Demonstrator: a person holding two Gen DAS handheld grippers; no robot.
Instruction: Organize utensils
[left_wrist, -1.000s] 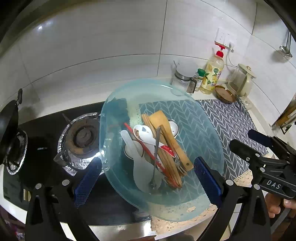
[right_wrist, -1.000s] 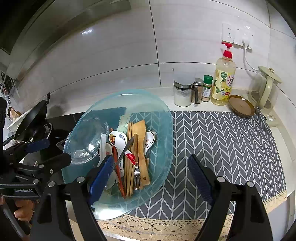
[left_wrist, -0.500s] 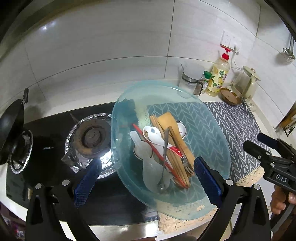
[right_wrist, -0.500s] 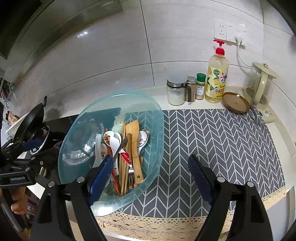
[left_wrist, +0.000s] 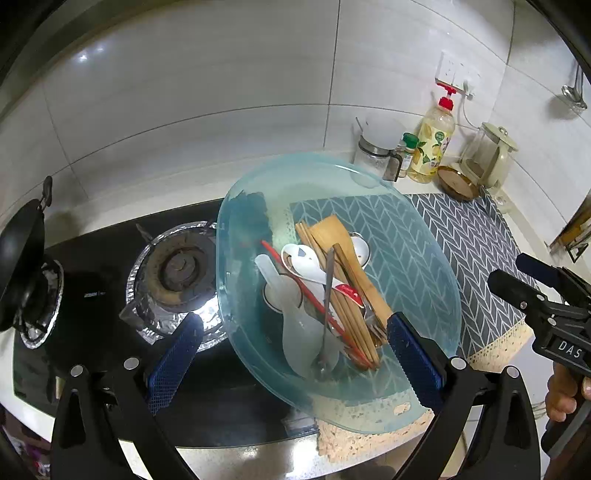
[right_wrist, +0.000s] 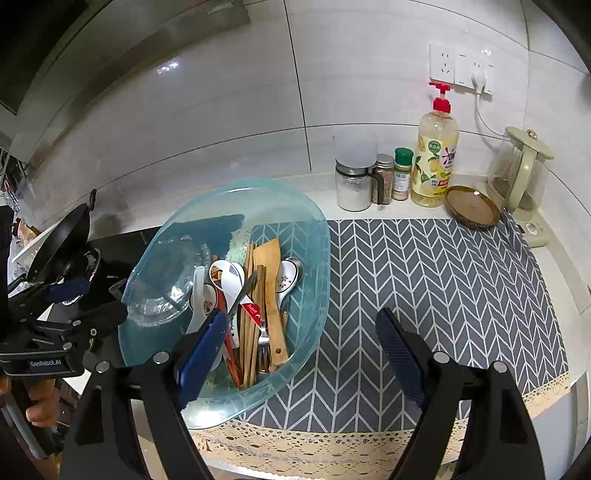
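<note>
A pale blue see-through oval dish (left_wrist: 424, 266) (right_wrist: 310, 251) lies half on the patterned mat, half over the stove. In it lie a wooden spatula (left_wrist: 354, 266) (right_wrist: 271, 280), wooden chopsticks (left_wrist: 343, 314), white ceramic spoons (left_wrist: 306, 260) (right_wrist: 229, 273), a white rice paddle (left_wrist: 299, 332) and a metal utensil (left_wrist: 327, 295). My left gripper (left_wrist: 295, 354) hovers open above the dish's near end with nothing between its blue pads. My right gripper (right_wrist: 301, 354) is open and empty over the dish's right rim and the mat. Each gripper also shows at the other view's edge.
A gas burner (left_wrist: 177, 266) with a foil ring sits left of the dish, a black wok (left_wrist: 18, 266) further left. A jar, spice bottles, a soap bottle (right_wrist: 436, 155), a brown saucer (right_wrist: 471, 206) and a kettle (right_wrist: 521, 173) line the back wall. The grey mat (right_wrist: 443, 277) runs to the counter's front edge.
Both views have drifted slightly. The dish and utensils lie as before, and both grippers stay open and empty.
</note>
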